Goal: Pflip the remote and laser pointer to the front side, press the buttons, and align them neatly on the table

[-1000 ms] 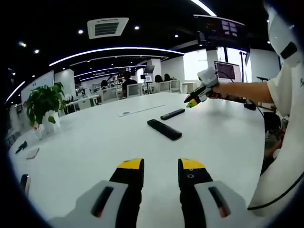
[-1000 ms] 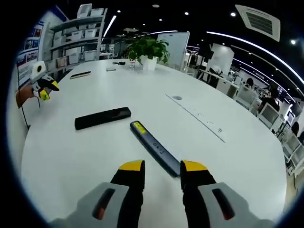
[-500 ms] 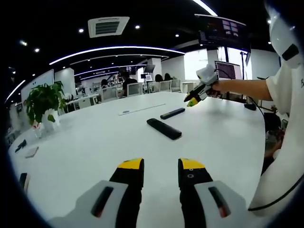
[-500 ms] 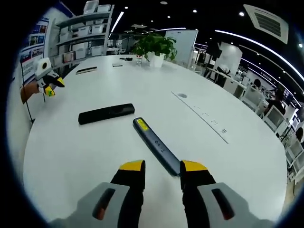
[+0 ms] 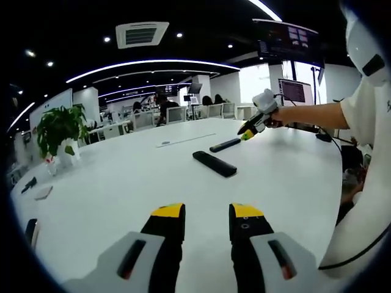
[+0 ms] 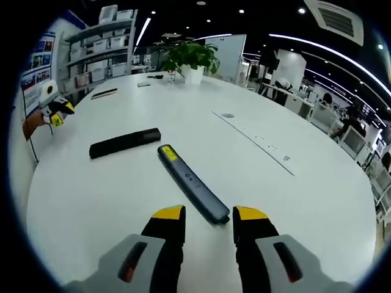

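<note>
Right gripper view is showing the right gripper [image 6: 209, 221] hovering with jaws parted and empty just short of the slim grey laser pointer with a yellow label [image 6: 191, 182], lying beside the flat black remote [image 6: 124, 141] on the white round table [image 6: 293, 201]. Left gripper [image 5: 208, 218] is hanging open, well apart from both.
</note>
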